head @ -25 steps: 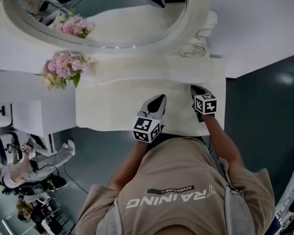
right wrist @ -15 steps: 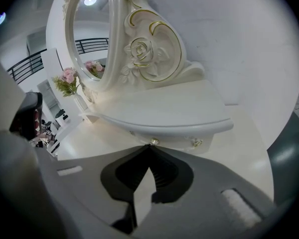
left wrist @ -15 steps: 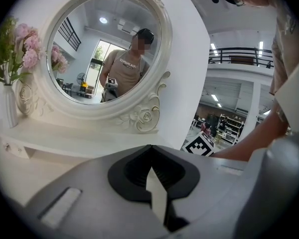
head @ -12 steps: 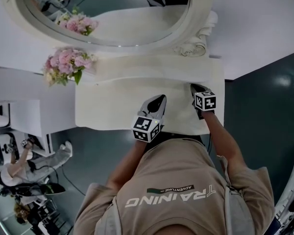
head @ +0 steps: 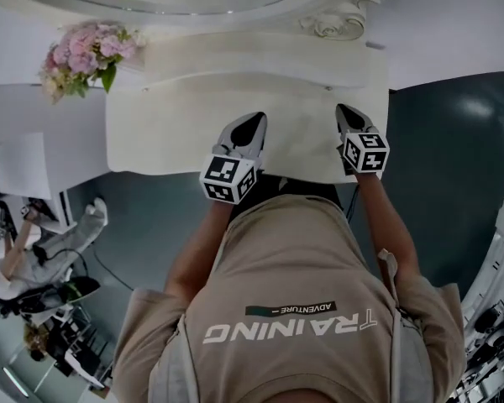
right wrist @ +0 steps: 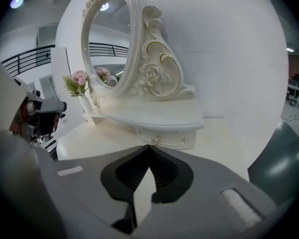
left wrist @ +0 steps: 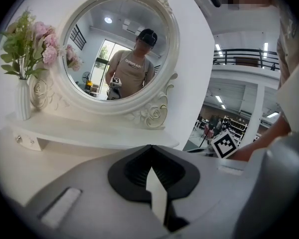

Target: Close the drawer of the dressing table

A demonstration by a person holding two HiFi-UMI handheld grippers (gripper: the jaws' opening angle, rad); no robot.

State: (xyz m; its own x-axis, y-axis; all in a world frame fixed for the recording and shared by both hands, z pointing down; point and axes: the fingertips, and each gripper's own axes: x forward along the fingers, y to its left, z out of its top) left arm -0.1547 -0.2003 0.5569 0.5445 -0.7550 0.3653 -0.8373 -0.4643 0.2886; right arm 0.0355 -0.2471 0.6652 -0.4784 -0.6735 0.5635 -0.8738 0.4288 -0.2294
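Overhead, the person's shirt (head: 290, 317) reads "TRAINING" and "ADVENTURE". The left gripper (head: 254, 122) and right gripper (head: 346, 112) hover at the dressing table (head: 168, 133), jaws pressed together, gripping nothing. Its small drawer (right wrist: 168, 140) sits under the shelf (right wrist: 154, 116) below the mirror (right wrist: 107, 39).

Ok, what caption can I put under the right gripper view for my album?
The shut right claw faces a white dressing table with an oval mirror and pink flowers.
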